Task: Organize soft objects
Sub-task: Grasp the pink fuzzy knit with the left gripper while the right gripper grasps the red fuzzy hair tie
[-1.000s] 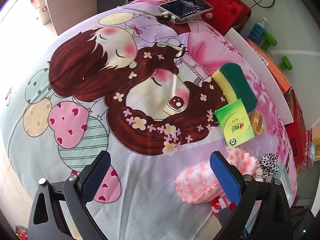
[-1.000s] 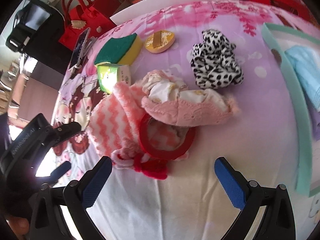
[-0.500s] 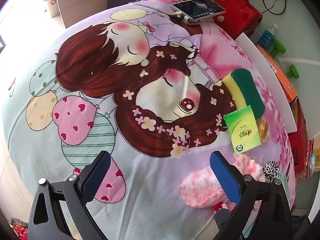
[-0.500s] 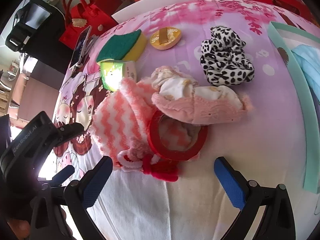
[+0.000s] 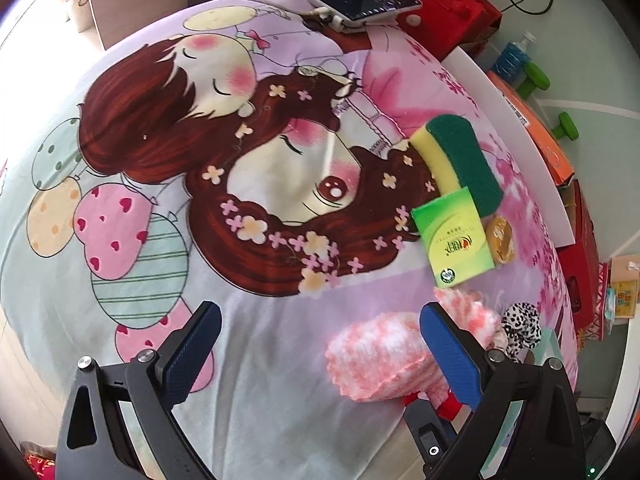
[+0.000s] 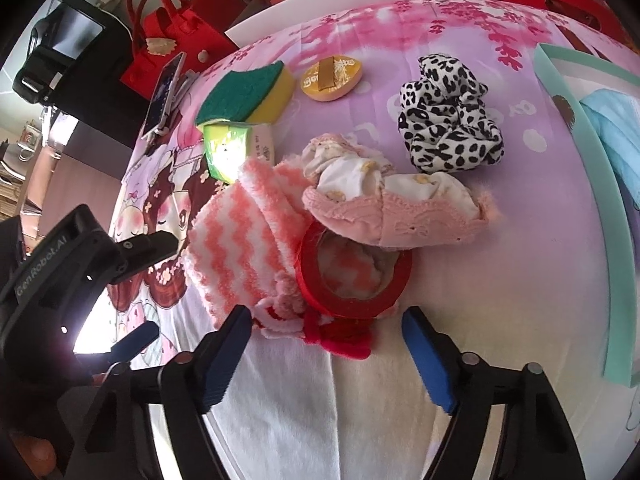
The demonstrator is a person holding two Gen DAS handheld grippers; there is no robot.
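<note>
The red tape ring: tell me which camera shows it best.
The right wrist view. There the red tape ring lies whole and near, just ahead of the closing right gripper, partly under the pink lace garment. In the left wrist view only a red sliver shows beneath the striped fuzzy sock.

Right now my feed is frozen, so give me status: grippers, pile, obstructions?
Left gripper open, empty. Right gripper closing, nothing gripped yet. Red tape roll lies on the pink striped sock, ahead of the jaws.
</note>
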